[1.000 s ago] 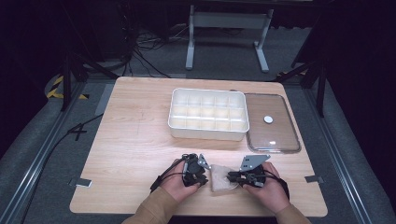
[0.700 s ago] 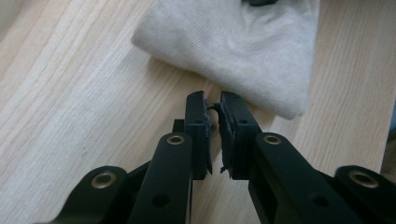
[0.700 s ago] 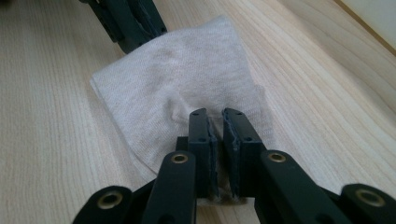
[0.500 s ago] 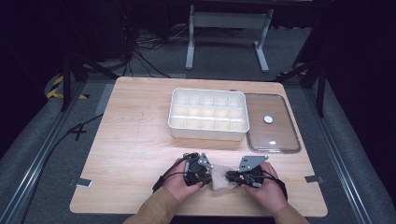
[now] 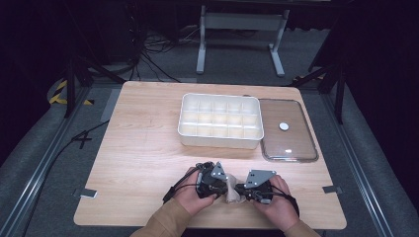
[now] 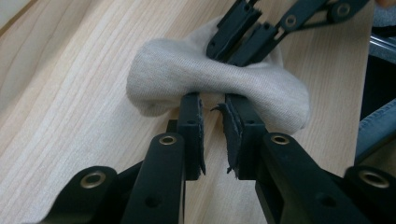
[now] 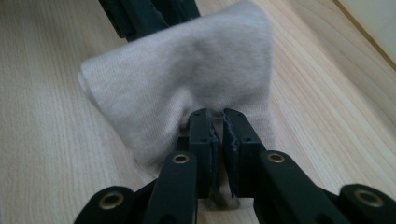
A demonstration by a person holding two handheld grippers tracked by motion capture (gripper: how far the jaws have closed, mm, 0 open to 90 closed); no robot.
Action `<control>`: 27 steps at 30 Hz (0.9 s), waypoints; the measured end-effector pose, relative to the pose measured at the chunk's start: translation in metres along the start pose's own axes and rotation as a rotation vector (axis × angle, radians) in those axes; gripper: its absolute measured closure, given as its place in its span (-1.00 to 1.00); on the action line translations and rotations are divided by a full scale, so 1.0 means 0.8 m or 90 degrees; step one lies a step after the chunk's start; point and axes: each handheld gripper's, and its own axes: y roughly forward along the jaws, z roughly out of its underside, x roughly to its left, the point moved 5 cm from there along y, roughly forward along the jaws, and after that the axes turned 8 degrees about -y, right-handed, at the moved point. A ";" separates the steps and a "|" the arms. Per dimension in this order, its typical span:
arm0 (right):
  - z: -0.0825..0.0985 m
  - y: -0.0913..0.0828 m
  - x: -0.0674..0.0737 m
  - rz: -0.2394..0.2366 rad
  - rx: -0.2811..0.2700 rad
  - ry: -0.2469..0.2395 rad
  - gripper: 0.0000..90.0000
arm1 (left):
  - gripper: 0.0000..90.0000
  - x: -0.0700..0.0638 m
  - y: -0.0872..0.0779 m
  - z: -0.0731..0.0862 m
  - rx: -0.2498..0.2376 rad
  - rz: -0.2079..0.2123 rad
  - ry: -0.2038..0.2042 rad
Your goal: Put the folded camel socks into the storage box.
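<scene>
1. A small beige knitted cloth lies bunched on the pale wooden table, near the table's front edge, between the person's two hands.
2. The left gripper meets one side of the cloth. In the left gripper view its two black jaws stand a little apart, their tips touching the cloth's edge; whether any fabric is pinched between them I cannot tell.
3. The right gripper comes at the cloth from the opposite side. In the right gripper view its jaws are nearly together and a fold of the cloth is clamped between their tips.
4. In the high view the left gripper and the right gripper point towards each other with the cloth between them, each held in one hand, tan sleeves coming in from the bottom.
5. Farther back on the table sits a white rectangular plastic box divided into small compartments.
6. Just beside it, to the right, a clear rectangular lid with a white round knob lies flat on the table.
</scene>
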 end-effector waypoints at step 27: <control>0.001 -0.059 -0.014 0.020 0.003 0.063 0.73 | 0.64 -0.004 -0.004 -0.001 -0.010 -0.004 0.010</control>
